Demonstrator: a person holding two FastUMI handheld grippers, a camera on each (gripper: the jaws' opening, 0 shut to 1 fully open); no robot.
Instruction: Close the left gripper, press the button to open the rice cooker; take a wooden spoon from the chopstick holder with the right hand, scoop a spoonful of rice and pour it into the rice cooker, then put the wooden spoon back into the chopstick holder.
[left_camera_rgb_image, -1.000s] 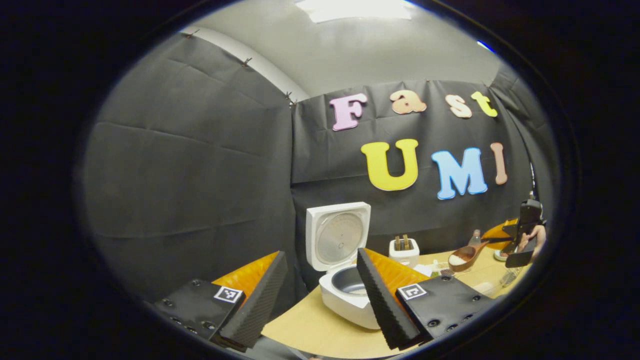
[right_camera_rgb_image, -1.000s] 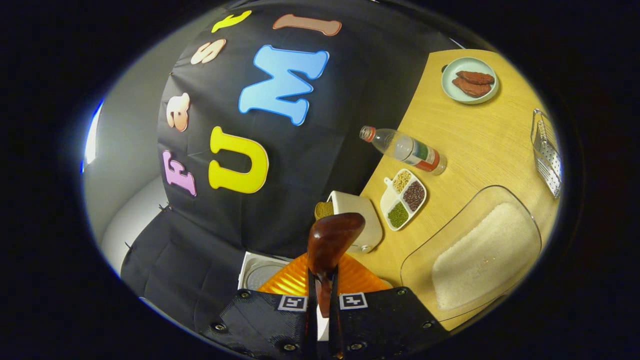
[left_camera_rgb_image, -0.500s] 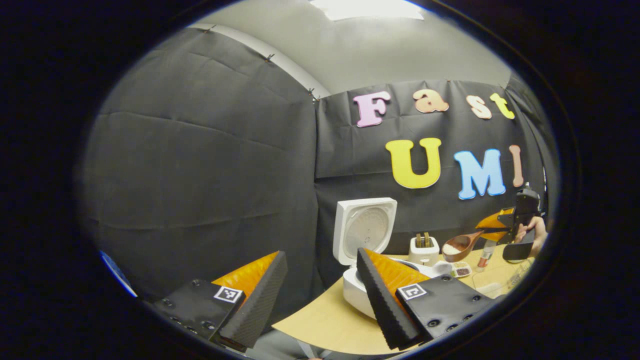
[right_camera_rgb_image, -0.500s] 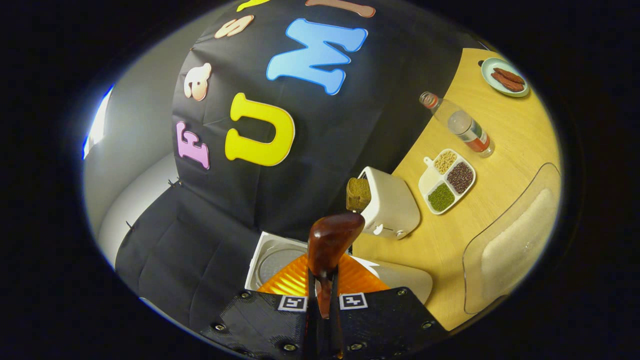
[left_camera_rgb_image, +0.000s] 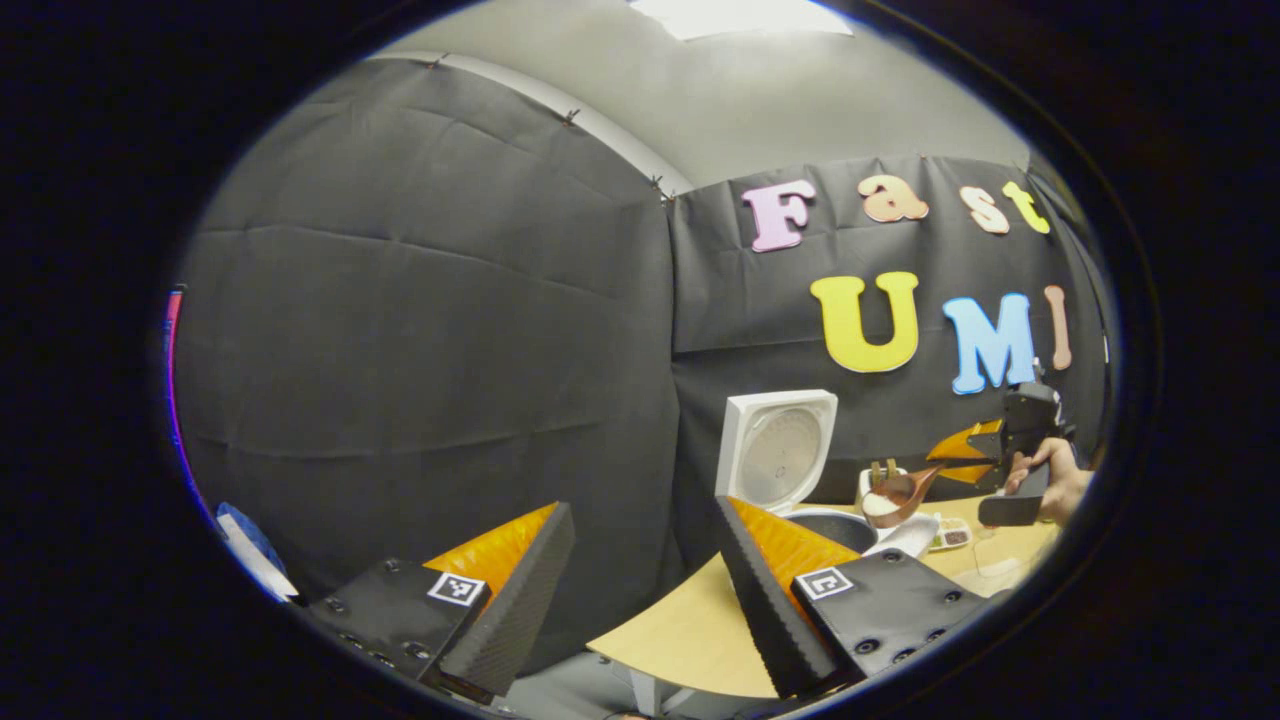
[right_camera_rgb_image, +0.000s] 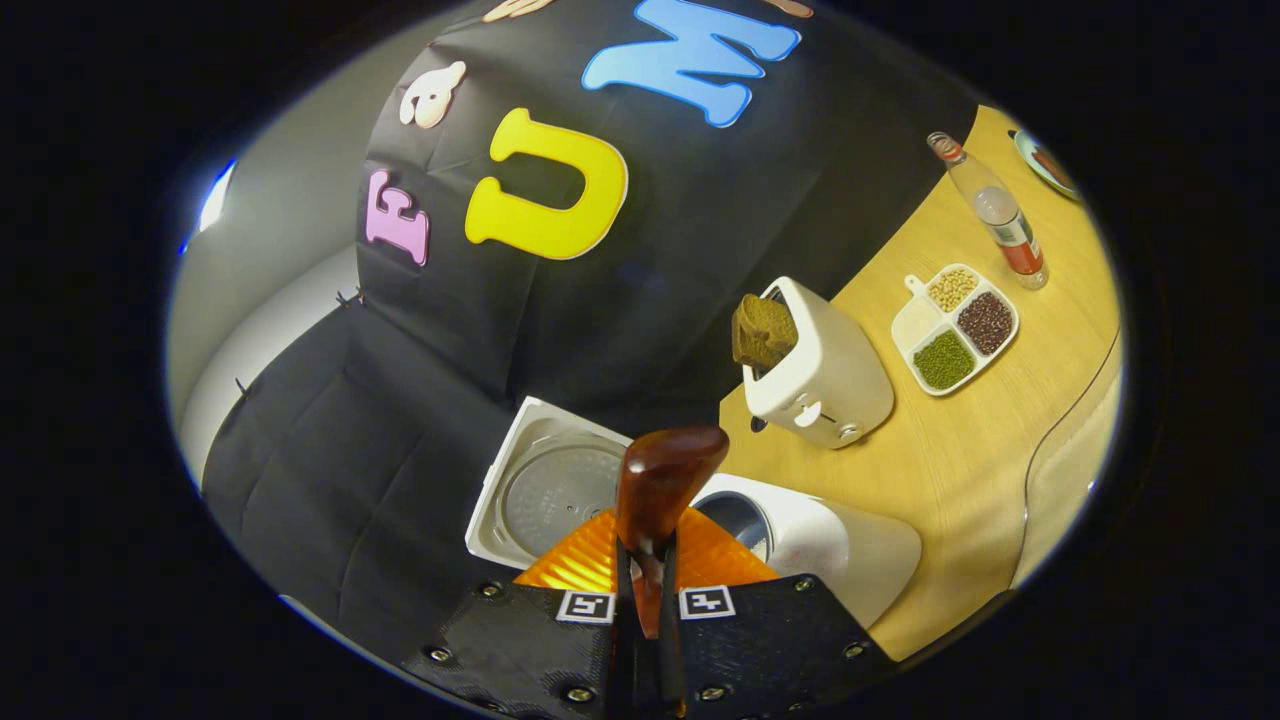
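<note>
The right claw (right_camera_rgb_image: 640, 610) was clamped on the handle of the dark brown wooden spoon (right_camera_rgb_image: 660, 490), whose bowl hung above the open white rice cooker (right_camera_rgb_image: 800, 540) on the light wood worktop (right_camera_rgb_image: 950, 450). The left claw (left_camera_rgb_image: 640, 590) stood apart, empty, on the near left. The spoon was judged stiff and light, its loose rice load (left_camera_rgb_image: 878, 505) easily spilled; the handle was the proper grip. The cooker's pot was partly hidden behind the claws.

A staged kitchen booth: black cloth wall (left_camera_rgb_image: 420, 330), wooden worktop (right_camera_rgb_image: 930, 470) bearing rice cooker (right_camera_rgb_image: 800, 540), toaster (right_camera_rgb_image: 830, 375) and bean dish (right_camera_rgb_image: 955, 328).
</note>
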